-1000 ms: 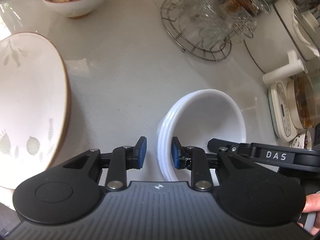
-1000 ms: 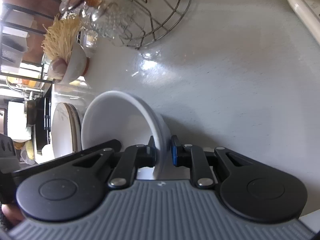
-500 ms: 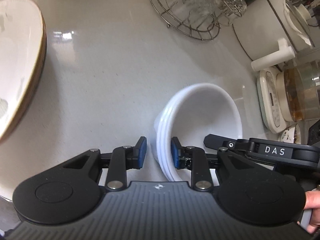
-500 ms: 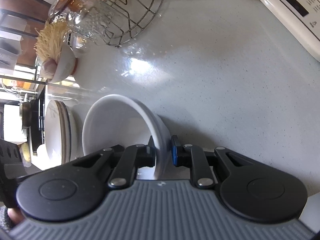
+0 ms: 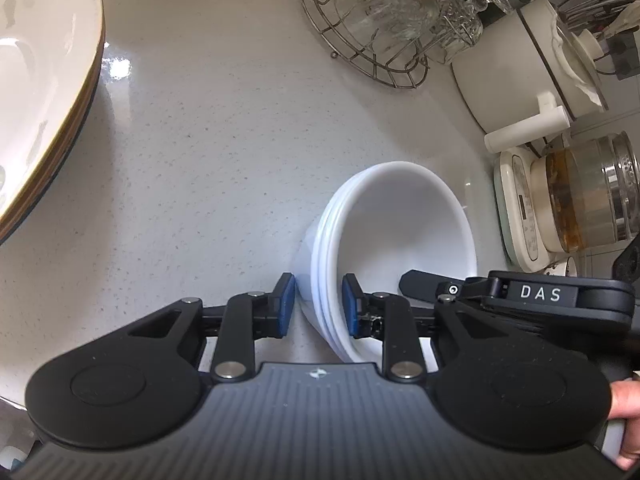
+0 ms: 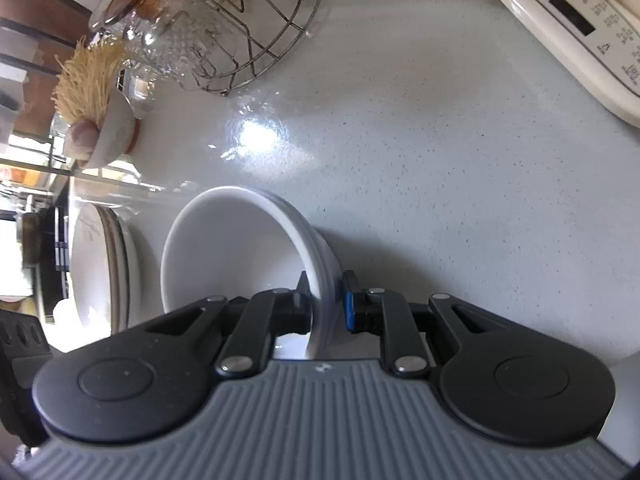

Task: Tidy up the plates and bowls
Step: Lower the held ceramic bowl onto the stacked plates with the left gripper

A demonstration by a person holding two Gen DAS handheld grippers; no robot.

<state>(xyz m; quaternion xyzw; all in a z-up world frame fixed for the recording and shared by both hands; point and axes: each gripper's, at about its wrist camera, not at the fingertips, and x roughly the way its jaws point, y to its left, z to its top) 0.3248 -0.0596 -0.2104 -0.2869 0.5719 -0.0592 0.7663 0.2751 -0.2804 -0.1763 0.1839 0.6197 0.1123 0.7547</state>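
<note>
1. Overall, the scene was a pale speckled countertop in a kitchen, glossy enough to throw back a bright patch of light, with appliances crowded along its far edge.
2. The left gripper pointed steeply down at the counter, its blue pads straddling the near wall of a stack of white bowls; the right-hand pad sat inside the bowl against the wall, while a sliver of counter showed between the left-hand pad and the bowls' outer side, so I cannot tell whether it truly pinched them.
3. The right gripper also angled downward and was clamped on the rim of the same stack of white bowls, one finger inside and one outside. A fingertip of the person's hand showed at the frame's right edge.
4. The bowls sat nested together mid-counter.
5. A stack of gold-rimmed plates lay well to the left.
6. Beyond stood a wire rack of glassware, a white pot, a glass kettle, and a small bowl beside pale noodles.
</note>
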